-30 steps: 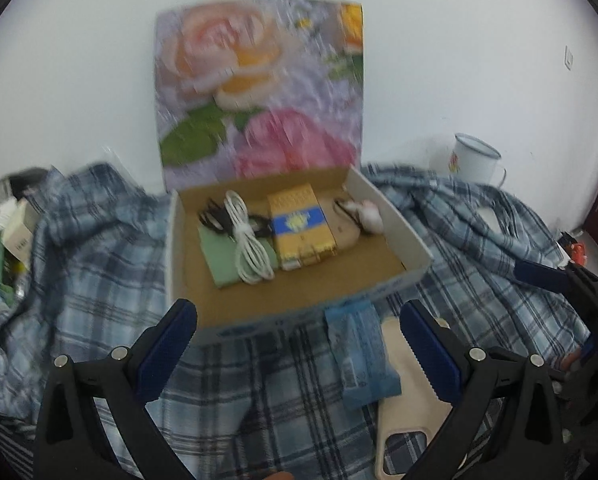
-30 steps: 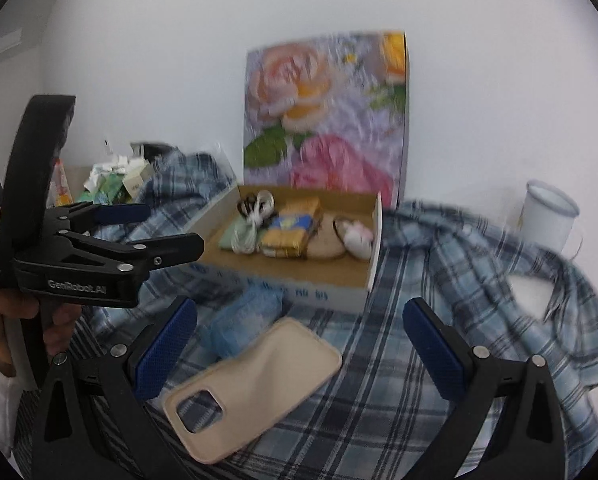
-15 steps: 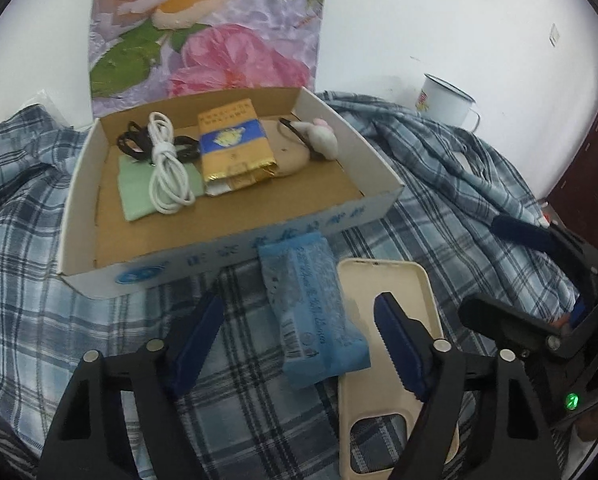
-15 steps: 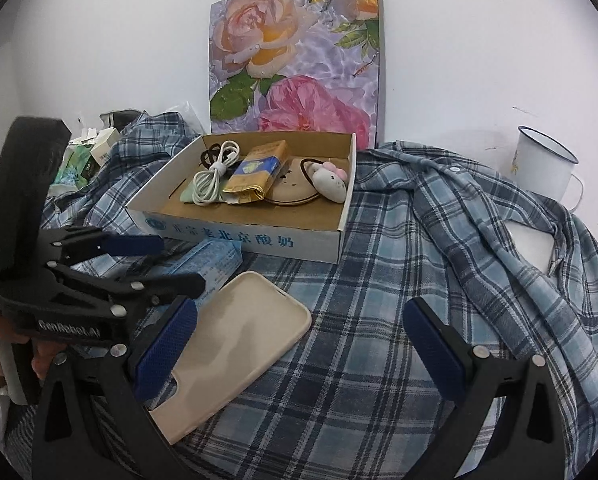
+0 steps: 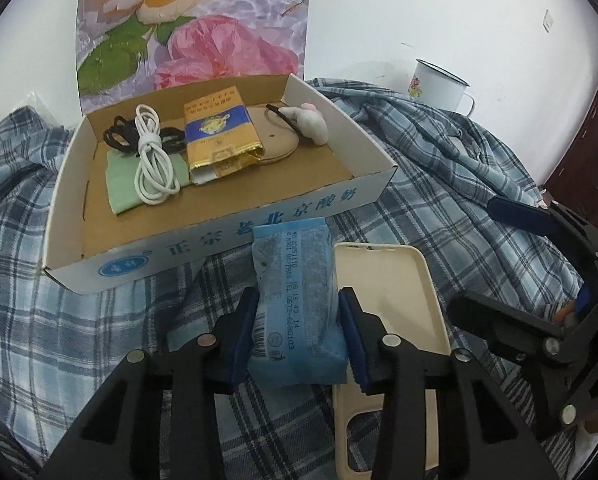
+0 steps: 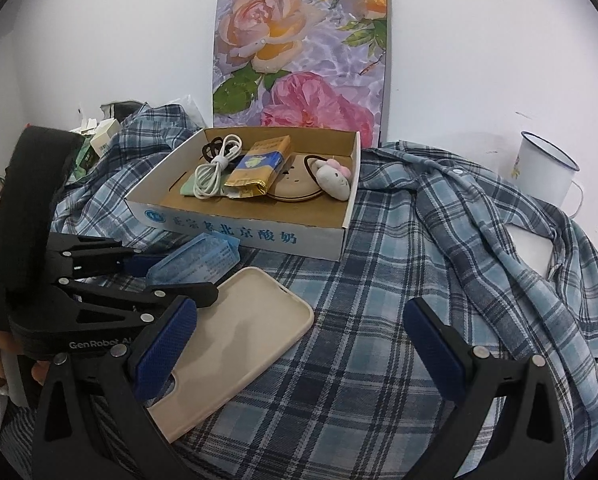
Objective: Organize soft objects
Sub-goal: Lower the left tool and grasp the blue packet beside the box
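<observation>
Box (image 5: 219, 236) in the upper middle already holds a cable, a gold packet and a plush toy – left tool (image 5: 297, 334) is closing on the blue tissue pack (image 5: 297, 312) just below it, pads touching, right tool (image 6: 299, 356) apart – phone case (image 5: 383, 304) still out.

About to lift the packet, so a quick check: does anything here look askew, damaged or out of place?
One thing: the gold packet in the box has a torn-open lower end, and it lies askew on the round pad. The phone case lies face down beside the tissue pack, on which the left tongs are closing.
</observation>
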